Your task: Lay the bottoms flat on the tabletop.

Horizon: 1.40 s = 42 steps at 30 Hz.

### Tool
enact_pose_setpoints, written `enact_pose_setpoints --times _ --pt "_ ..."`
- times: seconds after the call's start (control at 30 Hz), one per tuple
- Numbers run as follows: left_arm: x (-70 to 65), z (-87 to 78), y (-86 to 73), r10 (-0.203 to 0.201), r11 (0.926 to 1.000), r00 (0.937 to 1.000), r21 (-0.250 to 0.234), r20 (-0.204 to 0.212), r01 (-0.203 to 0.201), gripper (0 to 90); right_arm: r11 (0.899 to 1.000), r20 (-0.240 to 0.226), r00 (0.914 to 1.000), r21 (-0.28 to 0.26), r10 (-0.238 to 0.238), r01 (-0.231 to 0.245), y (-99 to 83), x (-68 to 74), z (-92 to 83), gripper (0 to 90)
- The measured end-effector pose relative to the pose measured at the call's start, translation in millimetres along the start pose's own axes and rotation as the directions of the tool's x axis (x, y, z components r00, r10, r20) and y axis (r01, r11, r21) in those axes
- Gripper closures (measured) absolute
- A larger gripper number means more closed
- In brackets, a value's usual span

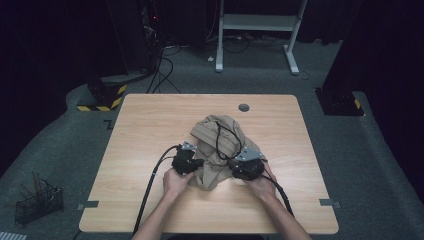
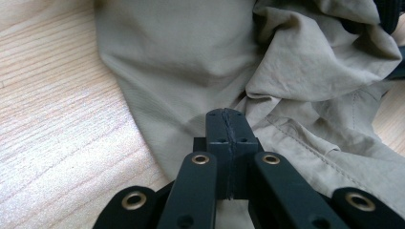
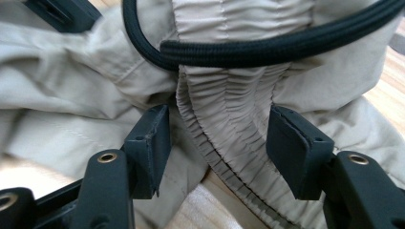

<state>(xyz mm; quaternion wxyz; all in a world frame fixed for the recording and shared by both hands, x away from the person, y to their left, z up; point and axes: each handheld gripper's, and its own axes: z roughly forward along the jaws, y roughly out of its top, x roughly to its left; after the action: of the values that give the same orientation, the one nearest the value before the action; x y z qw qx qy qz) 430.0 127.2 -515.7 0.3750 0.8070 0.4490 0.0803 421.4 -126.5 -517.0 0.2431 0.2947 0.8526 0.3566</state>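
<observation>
Left tongs [image 2: 227, 121] pressed together, tips at edge of beige garment [image 2: 305, 71]; whether cloth is pinched between them cannot be told. Right tongs [image 3: 217, 143] spread wide, gathered elastic band [image 3: 229, 124] of garment between jaws, pads clear of it. Black cable [image 3: 267, 47] lies across band. Garment crumpled in heap at middle of wooden table [image 1: 150, 130], both hands at its near edge.

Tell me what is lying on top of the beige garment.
A black cable loops across the beige garment and its gathered waistband. Both grippers sit at its near edge. What the crumpled folds cover on the table is hidden.
</observation>
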Motion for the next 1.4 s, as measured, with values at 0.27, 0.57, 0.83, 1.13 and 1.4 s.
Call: enact_pose_setpoints --times 0.27,0.57,0.83,1.13,1.4 --pt "-0.5 -1.7 -2.0 0.007 1.0000 0.9999 0.002 0.010 -0.007 89.7 0.996 0.046 0.9987 -0.087 0.023 -0.019 2.9 -4.9 -14.1 84.5" --pt "-2.2 -11.6 -10.5 0.039 0.9988 0.9982 0.029 0.044 -0.041 89.8 0.978 0.025 0.9909 -0.164 0.132 -0.127 12.4 -34.0 -44.8 86.9" --pt "-2.0 -36.6 -25.6 0.055 0.9975 0.9964 0.041 0.064 -0.058 89.5 0.956 0.003 0.9759 -0.204 0.218 -0.213 20.5 -55.7 -69.5 87.0" --pt "2.4 -19.9 6.3 -0.027 0.9901 0.9983 -0.139 -0.051 0.019 36.5 0.959 -0.031 0.9731 -0.166 0.228 -0.230 23.0 -54.8 -62.0 86.9" --pt "-3.5 -1.3 0.5 0.030 0.9995 0.9992 0.008 0.026 -0.031 88.5 0.959 -0.028 0.9734 -0.166 0.227 -0.229 23.9 -57.1 -75.6 86.9"
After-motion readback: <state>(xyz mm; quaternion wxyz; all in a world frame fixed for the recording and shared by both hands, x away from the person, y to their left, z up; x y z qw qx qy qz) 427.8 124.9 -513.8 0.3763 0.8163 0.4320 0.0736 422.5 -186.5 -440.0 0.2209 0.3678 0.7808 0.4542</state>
